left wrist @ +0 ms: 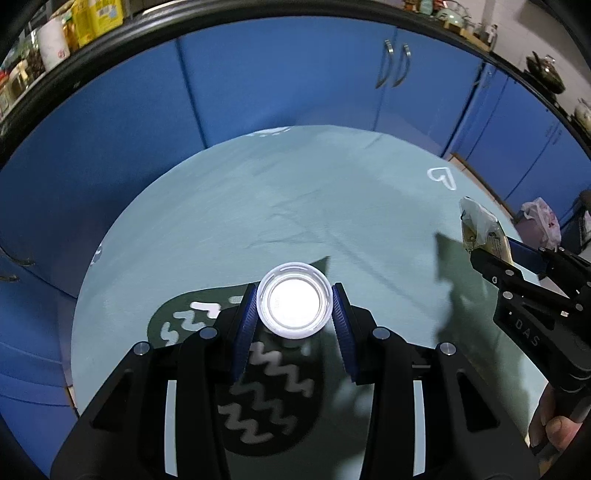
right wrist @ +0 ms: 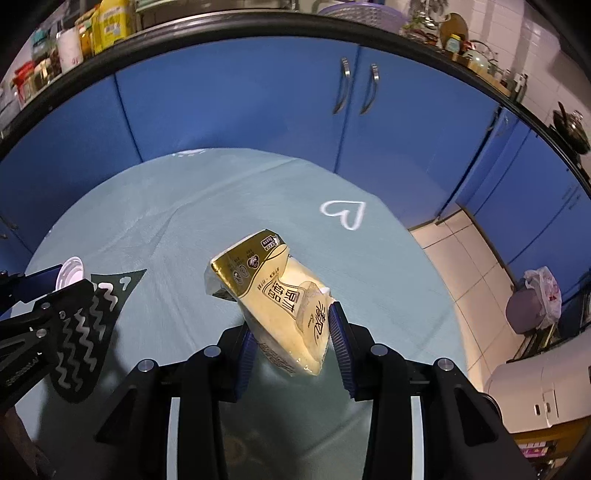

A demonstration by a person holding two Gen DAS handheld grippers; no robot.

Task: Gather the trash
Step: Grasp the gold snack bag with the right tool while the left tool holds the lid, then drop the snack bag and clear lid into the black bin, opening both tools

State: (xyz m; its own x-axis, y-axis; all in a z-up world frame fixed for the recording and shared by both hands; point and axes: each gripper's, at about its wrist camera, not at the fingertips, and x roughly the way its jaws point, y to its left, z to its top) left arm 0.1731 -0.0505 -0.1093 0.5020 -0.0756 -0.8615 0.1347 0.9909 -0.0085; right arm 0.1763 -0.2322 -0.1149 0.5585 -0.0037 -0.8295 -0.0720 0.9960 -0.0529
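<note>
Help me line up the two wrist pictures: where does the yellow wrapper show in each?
Left wrist: yellow wrapper at the right edge, sticking up from the right gripper.
Right wrist: yellow wrapper low centre, clamped between the gripper's blue pads.
Shared landmark: the white heart on the tablecloth.

1. I see a round bench (right wrist: 229,206) under a pale green cloth with a white heart outline (right wrist: 343,214).
2. Behind it stand blue cabinet doors (right wrist: 240,107) with two metal handles (right wrist: 360,86).
3. On the dark counter (right wrist: 258,27) above are jars and a yellow bottle (right wrist: 110,22).
4. At the right I see a tiled floor (right wrist: 465,254) and a plastic bag (right wrist: 546,295).
</note>
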